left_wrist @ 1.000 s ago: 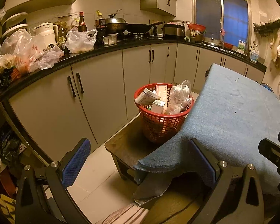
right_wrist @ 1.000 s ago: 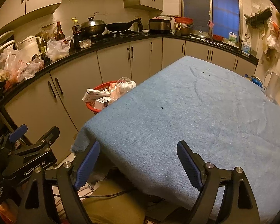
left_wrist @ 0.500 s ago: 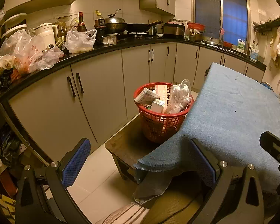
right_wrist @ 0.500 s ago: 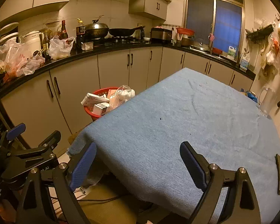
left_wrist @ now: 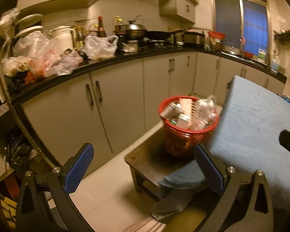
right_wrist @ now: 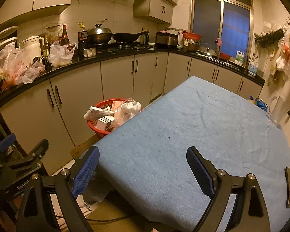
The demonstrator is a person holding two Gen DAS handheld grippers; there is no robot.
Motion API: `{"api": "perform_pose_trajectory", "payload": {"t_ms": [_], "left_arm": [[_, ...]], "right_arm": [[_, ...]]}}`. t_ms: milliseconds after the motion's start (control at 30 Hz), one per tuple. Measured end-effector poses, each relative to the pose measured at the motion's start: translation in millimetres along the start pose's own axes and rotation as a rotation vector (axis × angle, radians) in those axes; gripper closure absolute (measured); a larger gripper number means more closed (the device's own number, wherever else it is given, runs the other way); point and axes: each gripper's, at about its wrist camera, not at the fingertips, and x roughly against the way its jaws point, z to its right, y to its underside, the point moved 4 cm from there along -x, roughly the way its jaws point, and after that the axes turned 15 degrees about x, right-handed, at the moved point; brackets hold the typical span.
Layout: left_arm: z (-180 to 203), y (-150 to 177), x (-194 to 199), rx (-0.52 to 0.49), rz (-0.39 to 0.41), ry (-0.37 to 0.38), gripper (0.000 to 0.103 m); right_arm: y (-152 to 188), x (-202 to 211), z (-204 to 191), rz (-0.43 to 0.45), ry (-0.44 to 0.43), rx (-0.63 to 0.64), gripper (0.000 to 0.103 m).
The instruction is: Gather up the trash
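A red mesh basket stands on a low dark wooden stool beside the table, filled with cartons, a clear plastic bottle and wrappers. It also shows in the right wrist view. My left gripper is open and empty, held back from the basket above the floor. My right gripper is open and empty over the near edge of the blue cloth-covered table. No loose trash shows on the cloth.
A black counter with cream cabinets runs along the left and back, holding plastic bags, bottles, a kettle and pans. A flat dark object lies at the table's right edge. A clear jug stands at the far right.
Both grippers have risen and tilted up a little. The left view has swung left, so the basket sits further right in it, and is blurred by motion. Both grippers stay open and empty.
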Motion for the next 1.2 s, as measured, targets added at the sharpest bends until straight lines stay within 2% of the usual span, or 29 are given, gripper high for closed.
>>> {"api": "perform_pose_trajectory", "payload": {"t_ms": [133, 600, 967, 1200], "left_arm": [[-5.9, -1.9, -3.4, 0.007, -0.003, -0.008, 0.000], [10.9, 7.4, -0.1, -0.054, -0.001, 0.012, 0.000], [13.1, 9.1, 0.0, -0.060, 0.001, 0.008, 0.000], [29.2, -1.7, -5.0, -0.112, 0.041, -0.029, 0.000]], "right_arm": [[-1.4, -1.9, -5.5, -0.003, -0.008, 0.011, 0.009], [4.0, -3.4, -5.6, -0.015, -0.008, 0.004, 0.009], [7.2, -5.6, -6.3, -0.023, -0.015, 0.004, 0.009], [12.2, -12.2, 2.5, -0.036, -0.028, -0.017, 0.009]]}}
